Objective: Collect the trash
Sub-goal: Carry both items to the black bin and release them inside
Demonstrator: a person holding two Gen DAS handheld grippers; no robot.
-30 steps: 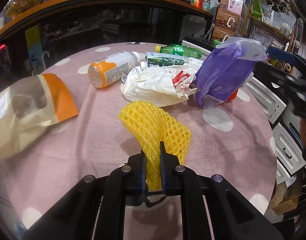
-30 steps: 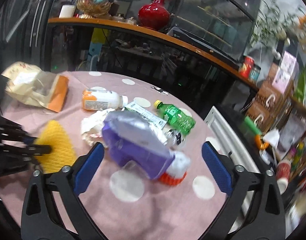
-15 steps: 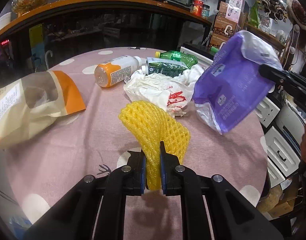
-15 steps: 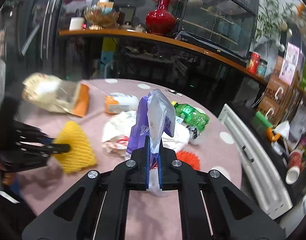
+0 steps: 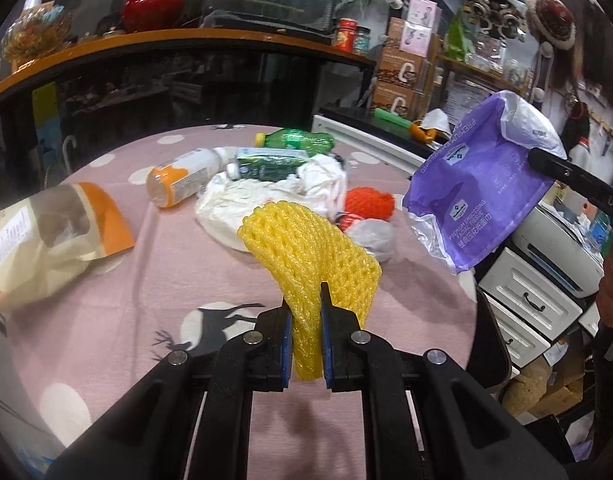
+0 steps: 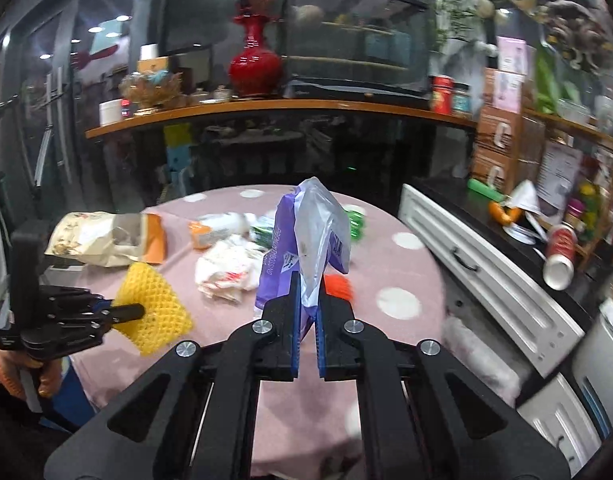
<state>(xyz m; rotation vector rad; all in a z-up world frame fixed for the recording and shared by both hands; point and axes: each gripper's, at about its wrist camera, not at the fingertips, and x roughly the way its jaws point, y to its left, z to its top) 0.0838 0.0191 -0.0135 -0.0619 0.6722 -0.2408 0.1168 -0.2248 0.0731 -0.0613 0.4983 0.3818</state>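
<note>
1. Your left gripper (image 5: 306,344) has its jaws clamped on the yellow net (image 5: 306,256), held above the table (image 5: 146,320); it looks light, soft and springy, so pinch its bunched end.
2. Your right gripper (image 6: 307,336), jaws closed, pinches the purple bag (image 6: 306,240): thin, limp, slippery film.
3. The net rises up and away from the jaws; the bag stands long axis upright.

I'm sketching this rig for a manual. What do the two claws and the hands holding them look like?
Both the left claw and the right claw have matte black angular linkage arms with silver rivets and slim fingers lined with blue pads. An orange glove covers the left hand on a black handle.
</note>
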